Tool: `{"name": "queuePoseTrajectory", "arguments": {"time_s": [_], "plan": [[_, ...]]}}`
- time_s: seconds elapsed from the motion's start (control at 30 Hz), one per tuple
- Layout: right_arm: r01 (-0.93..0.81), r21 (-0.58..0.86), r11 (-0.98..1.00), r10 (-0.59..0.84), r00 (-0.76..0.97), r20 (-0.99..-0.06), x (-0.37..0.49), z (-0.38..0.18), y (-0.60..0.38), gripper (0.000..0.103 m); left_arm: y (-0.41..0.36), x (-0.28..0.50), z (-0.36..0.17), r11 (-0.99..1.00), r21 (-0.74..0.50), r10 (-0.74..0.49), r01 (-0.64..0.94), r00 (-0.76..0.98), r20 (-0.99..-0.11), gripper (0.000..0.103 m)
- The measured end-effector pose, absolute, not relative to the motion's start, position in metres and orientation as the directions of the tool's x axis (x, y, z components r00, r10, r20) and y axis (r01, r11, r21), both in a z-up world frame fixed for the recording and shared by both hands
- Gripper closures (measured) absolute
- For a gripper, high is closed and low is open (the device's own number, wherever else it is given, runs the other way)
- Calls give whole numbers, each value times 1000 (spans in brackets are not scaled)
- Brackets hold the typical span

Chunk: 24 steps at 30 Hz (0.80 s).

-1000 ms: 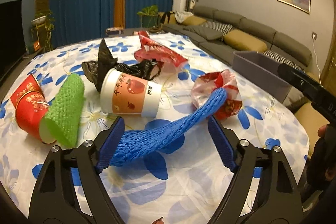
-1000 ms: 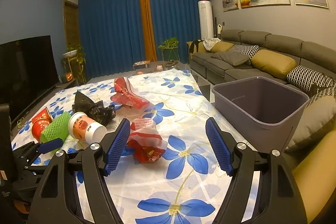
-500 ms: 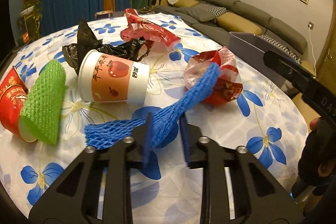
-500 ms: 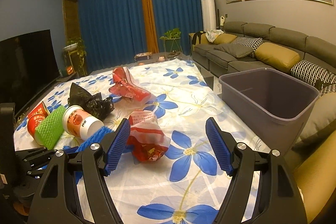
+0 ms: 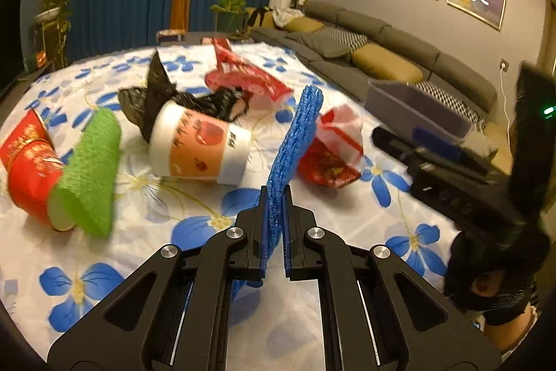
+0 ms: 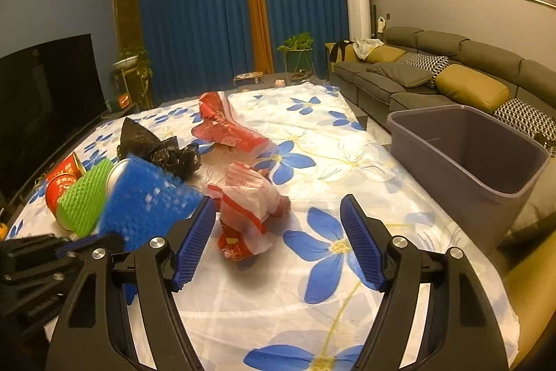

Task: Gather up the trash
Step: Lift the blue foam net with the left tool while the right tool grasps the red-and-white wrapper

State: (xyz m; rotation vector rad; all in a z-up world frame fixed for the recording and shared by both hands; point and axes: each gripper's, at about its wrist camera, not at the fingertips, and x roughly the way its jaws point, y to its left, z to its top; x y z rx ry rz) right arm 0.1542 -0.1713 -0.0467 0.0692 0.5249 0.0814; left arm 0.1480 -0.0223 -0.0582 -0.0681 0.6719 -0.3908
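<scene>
Worktop (image 6: 347, 155), floral cloth over it, carries all the trash. Grey bin (image 6: 462, 145) sits off its right edge; looks rigid, nothing visible inside, prob. the drop spot.

Red snack bag (image 6: 229, 127), far centre: thin film, light, crinkly, likely slippery. Pinch a flat edge, not the puffed middle.

Black plastic bag (image 5: 187, 99), crumpled, touching the white paper cup (image 5: 201, 148). Limp, weighs nothing; grab a bunched fold.

White paper cup lies on its side. Light, thin-walled, crushes easy, will roll. Take it across the body w/ soft squeeze, or by the rim.

Green foam net (image 5: 90, 169), sleeved over a cup on its side, w/ the red paper cups (image 5: 27, 159) nested just beside at worktop's left. Foam is springy, grippy; the cups dent easy.

Red-white wrapper (image 6: 250, 207), crumpled, nr centre, just ahead of right hand-held gripper (image 6: 278, 242), whose jaws stand wide w/ nothing between. Soft, light; close on the bulk.

Blue foam net (image 5: 292, 155): the left hand-held gripper (image 5: 274, 225) has just been closing and is now clamped on it, jaws nearly together, net squashed flat between pads, free end standing up off the worktop. Very light, squashy, floppy. Grip is nr one end, so it'll prob. flop in transit; slip unlikely.
</scene>
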Motion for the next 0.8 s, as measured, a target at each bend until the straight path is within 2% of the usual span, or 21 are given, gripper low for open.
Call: {"name": "queuePoseTrajectory", "arguments": {"time_s": [0.27,0.47,0.8], "plan": [[-74,62,995,95,857,-507,173,-49,-154,30,7,136,-30,948,-220,-313,230,804,-506,97],[-70,50,996,86,846,-526,187,-55,-147,36,21,137,-25,963,-220,-250,158,830,-498,97],[-74,49,996,89,824,-560,200,-61,-145,47,23,139,-30,962,-227,-251,153,826,-504,97]]}}
